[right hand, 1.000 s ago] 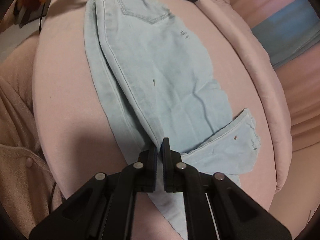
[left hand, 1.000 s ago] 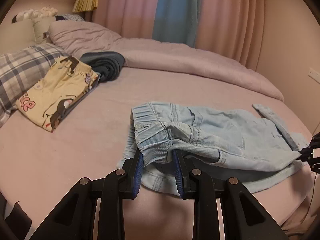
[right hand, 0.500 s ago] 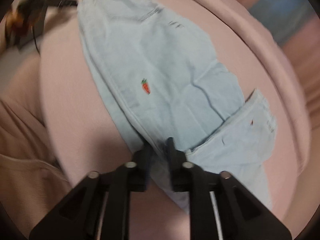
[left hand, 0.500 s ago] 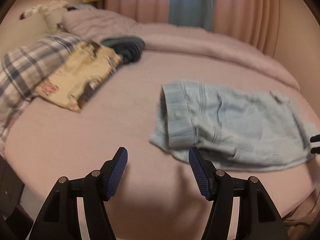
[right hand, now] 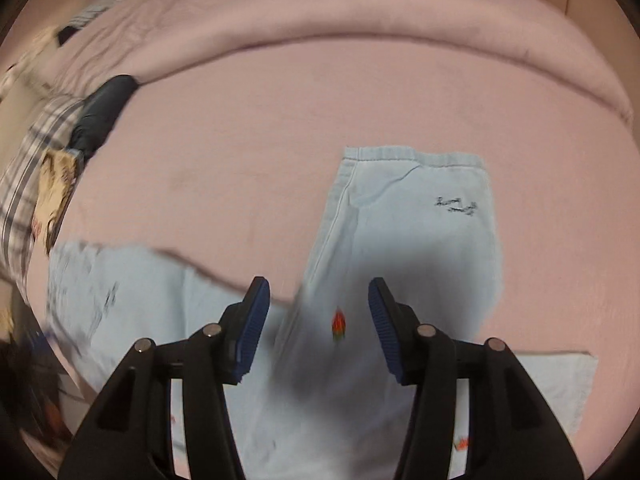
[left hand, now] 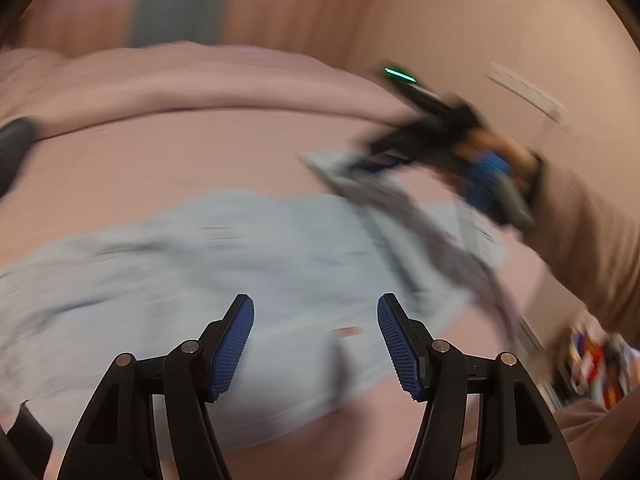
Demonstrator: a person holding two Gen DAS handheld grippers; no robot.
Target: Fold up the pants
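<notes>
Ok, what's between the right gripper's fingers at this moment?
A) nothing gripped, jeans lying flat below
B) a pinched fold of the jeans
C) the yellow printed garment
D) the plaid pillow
A: the right gripper is opening, its pads apart over the light-blue jeans lying flat on the bed.

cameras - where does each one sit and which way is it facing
Left wrist: on the left claw, angled down over the pants on the bed; shows its open fingers, plus the blurred right claw and a sleeve.
Right wrist: on the right claw, looking steeply down at the pants; its fingers are opening, nothing between them.
Shared: the pants, the bed, the rolled blanket.
</notes>
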